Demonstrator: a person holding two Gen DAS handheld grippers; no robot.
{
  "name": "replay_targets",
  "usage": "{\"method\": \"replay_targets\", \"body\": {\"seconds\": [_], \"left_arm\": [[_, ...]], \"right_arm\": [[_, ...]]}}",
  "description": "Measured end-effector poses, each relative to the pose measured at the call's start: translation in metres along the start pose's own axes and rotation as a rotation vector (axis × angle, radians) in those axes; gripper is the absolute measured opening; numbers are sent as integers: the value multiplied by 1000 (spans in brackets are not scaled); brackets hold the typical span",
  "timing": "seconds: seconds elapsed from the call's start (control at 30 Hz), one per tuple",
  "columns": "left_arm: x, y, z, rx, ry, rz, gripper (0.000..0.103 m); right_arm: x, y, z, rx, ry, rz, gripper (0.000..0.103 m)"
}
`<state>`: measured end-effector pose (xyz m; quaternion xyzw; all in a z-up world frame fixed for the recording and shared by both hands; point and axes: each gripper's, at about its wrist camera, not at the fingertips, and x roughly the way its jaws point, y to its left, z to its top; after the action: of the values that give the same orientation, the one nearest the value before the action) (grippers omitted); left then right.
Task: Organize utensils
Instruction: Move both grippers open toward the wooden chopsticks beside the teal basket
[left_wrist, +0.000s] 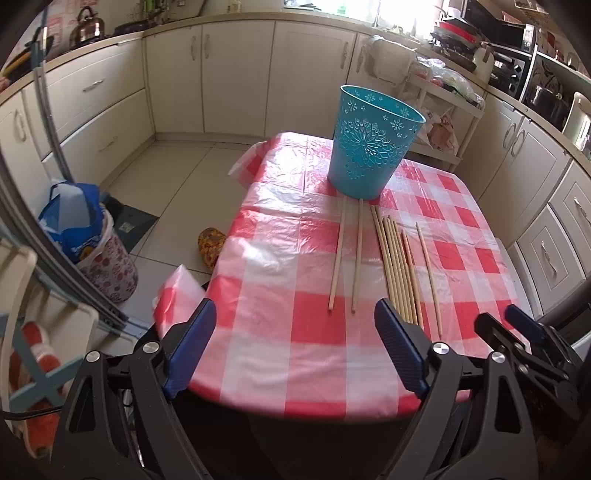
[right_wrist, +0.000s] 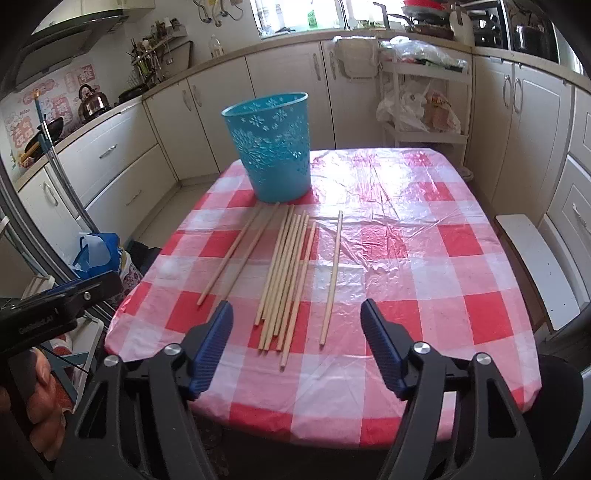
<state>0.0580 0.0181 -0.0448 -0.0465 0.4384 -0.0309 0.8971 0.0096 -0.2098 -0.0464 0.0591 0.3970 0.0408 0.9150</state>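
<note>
The left tongs (left_wrist: 295, 345) hang over the near left edge of the desk (left_wrist: 295, 354), which wears a red-and-white checked plastic cloth. Their blue-padded jaws stand wide apart with nothing between them but the cloth below; they touch no stick.

Going left to right across the desk in the right wrist view: a pair of thicker wooden sticks (right_wrist: 240, 251) lies slanted, their far ends almost at the foot of the bin, their near ends pointing toward the near left corner. Just right of them lies a bundle of thinner sticks (right_wrist: 286, 280), close together and partly overlapping, running from near the bin toward the near edge. Further right, a little apart from the bundle, a single stick (right_wrist: 332, 277) lies alone, nearly straight along the desk's length. The right half of the desk carries only the wrinkled cloth.

Behind all the sticks, toward the far left part of the desk, a turquoise bin (right_wrist: 275, 147) with cut-out flower patterns stands upright, its mouth open at the top. No stick can be seen inside it from here.

The right tongs (right_wrist: 297, 345) hover above the near edge, jaws open, though less widely than they could be. The near ends of the bundle and of the single stick lie ahead between the two jaws, but the pads do not touch them. At the left edge of this view, the body of the left tongs shows, with fingers (right_wrist: 40, 402) of a hand below it.
</note>
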Motion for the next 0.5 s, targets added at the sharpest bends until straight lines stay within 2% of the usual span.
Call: {"method": "replay_targets", "body": {"seconds": [0.1,0.2,0.3,0.37,0.5], "left_arm": [[24,-8,15,40,-8,-18,80],[48,-17,30,81,-12,-25,80],[84,-27,47,120,11,-15,78],[107,-31,58,123,39,-19,71],[144,-36,73,134,69,-14,65]], "right_arm": [[32,-15,10,34,49,-3,45],[55,-31,16,87,90,24,36],[77,-35,26,69,108,12,32],[94,-34,35,52,117,-10,31],[127,-33,51,3,138,-68,28]]}}
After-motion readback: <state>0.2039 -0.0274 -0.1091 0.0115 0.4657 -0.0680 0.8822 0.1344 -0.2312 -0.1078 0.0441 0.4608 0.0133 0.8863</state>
